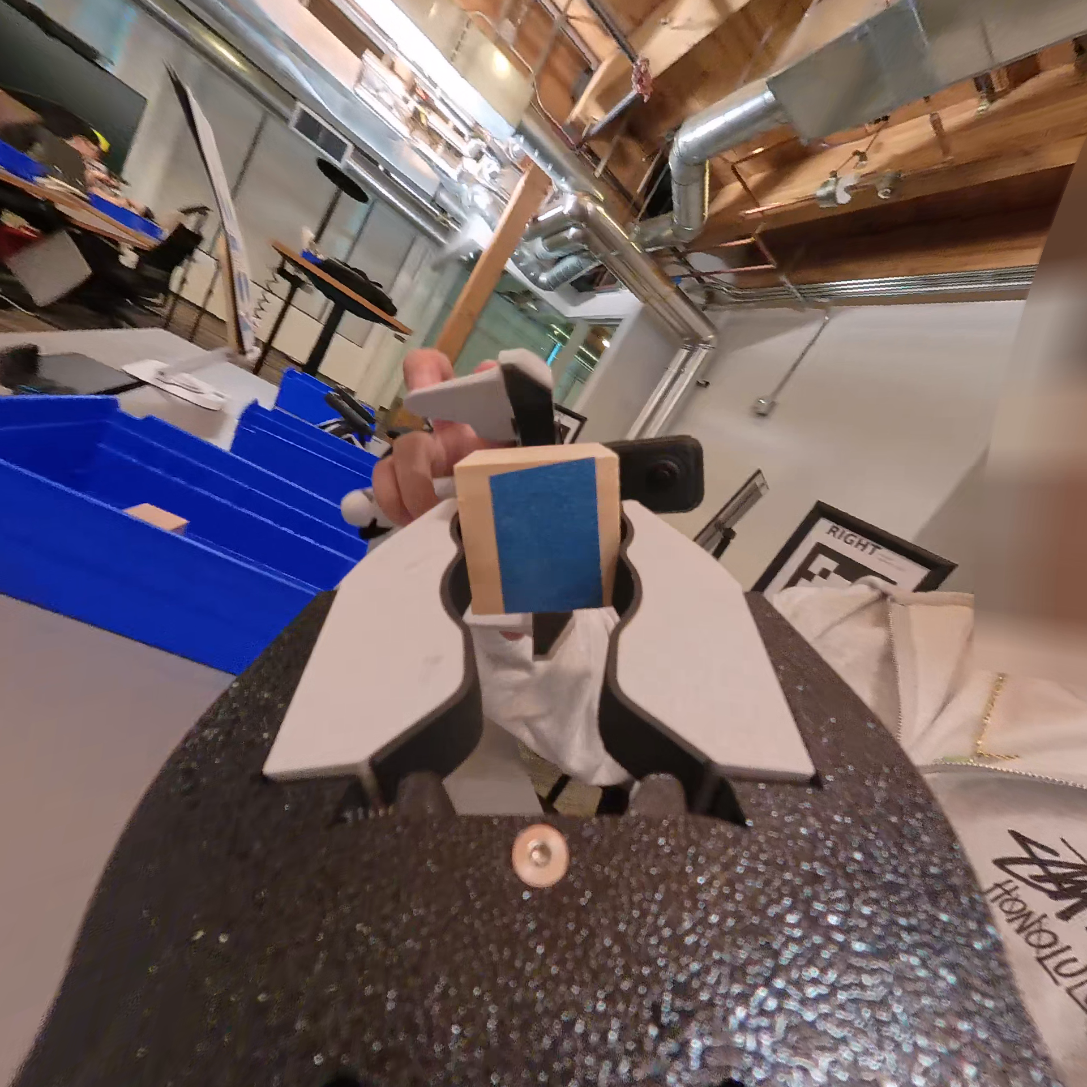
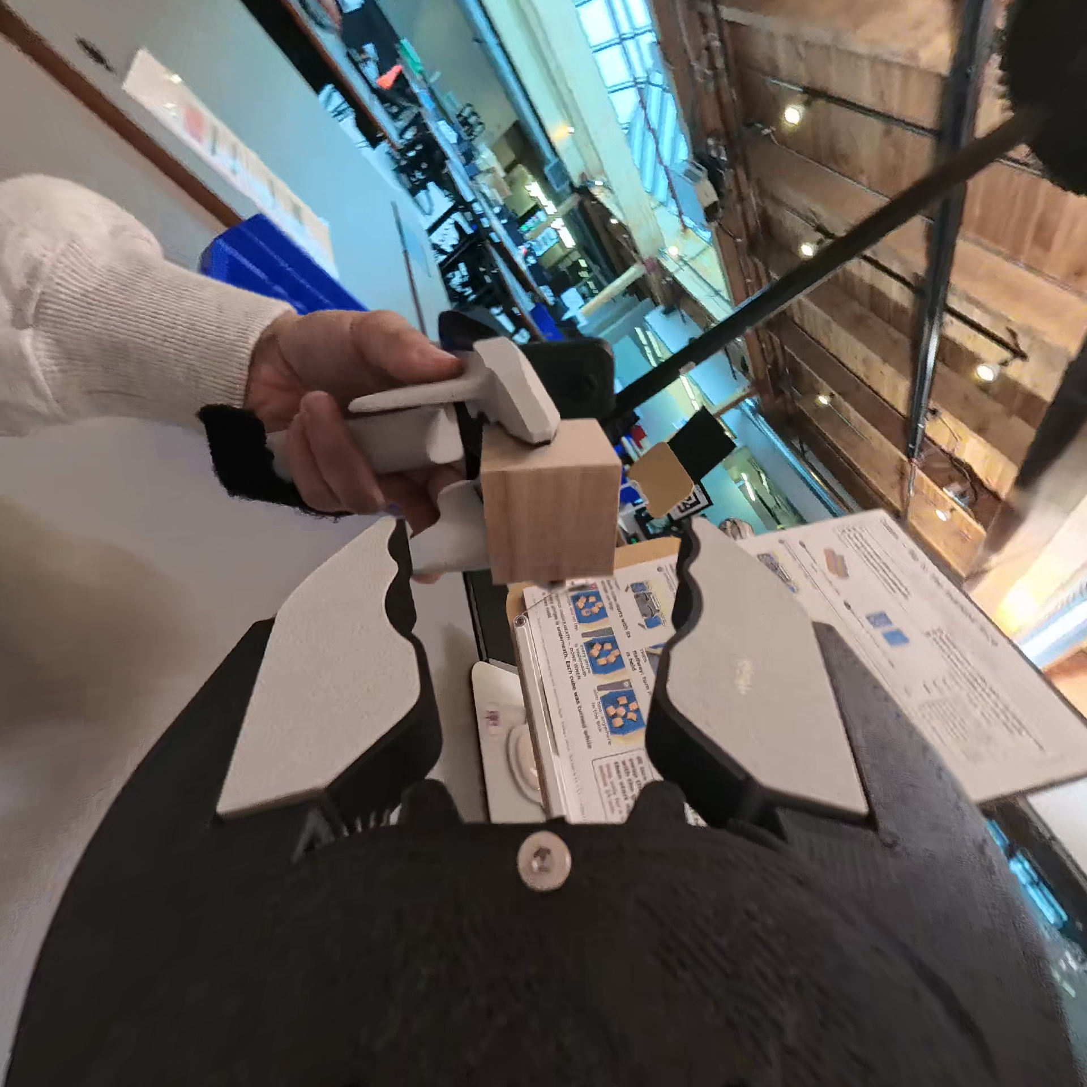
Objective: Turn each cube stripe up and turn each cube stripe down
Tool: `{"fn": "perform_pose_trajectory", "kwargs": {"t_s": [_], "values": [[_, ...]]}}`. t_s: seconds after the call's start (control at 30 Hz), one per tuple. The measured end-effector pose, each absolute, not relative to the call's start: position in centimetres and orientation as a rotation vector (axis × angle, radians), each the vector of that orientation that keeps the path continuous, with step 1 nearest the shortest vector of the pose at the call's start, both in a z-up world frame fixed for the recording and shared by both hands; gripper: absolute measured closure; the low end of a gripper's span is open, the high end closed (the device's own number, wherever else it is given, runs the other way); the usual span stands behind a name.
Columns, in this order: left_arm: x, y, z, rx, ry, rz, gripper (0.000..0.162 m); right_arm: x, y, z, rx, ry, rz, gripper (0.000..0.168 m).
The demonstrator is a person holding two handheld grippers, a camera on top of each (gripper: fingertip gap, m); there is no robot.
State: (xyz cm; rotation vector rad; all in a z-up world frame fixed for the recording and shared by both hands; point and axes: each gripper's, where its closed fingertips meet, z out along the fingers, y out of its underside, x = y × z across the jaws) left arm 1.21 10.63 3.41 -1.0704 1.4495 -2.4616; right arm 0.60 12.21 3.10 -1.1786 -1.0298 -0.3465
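Cube (image 1: pixel 538 532) pinched between left gripper (image 1: pixel 538 564) fingers, lifted mid-air, blue stripe facing its camera. Right gripper (image 2: pixel 544 588) spread wide, empty, cube just ahead of its tips. Judged mid-turn, handover likely next; nothing set down yet. Blue bins (image 1: pixel 147 529) left of left gripper: one holds another cube (image 1: pixel 157 519), stripe not visible.

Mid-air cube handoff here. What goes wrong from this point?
1. Drop: only the left tool pinches the blue-striped wooden cube. The right tool is open around it and appears to touch nothing. An early release would likely drop it towards the printed paper sheets, not into the blue plastic bin.
2. Skewed grasp: in the right wrist view the cube sits nearer one finger, so closing may twist it.
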Motion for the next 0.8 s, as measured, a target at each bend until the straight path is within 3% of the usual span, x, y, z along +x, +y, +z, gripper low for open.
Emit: {"fn": "perform_pose_trajectory", "kwargs": {"t_s": [0.17, 0.43, 0.63, 0.73, 0.8], "values": [[1.1, 9.6, 3.5, -1.057, 1.486, -2.505, 0.117, 0.0, 12.0, 3.7, -1.170, -1.126, -0.353, 0.092], [0.6, 9.3, 3.7, -1.031, 1.507, -2.508, 0.117, -0.7, 11.4, 3.6, -1.129, -1.166, -0.341, 0.123], [0.7, 9.7, 3.9, -1.044, 1.427, -2.475, 0.115, -0.7, 11.5, 3.7, -1.180, -1.149, -0.324, 0.123], [1.1, 10.6, 4.0, -1.084, 1.334, -2.382, 0.096, -0.3, 11.2, 4.1, -1.199, -1.142, -0.307, 0.123], [1.1, 11.0, 3.6, -1.103, 1.321, -2.281, 0.094, 0.8, 10.9, 4.1, -1.248, -1.144, -0.316, 0.123]]}}
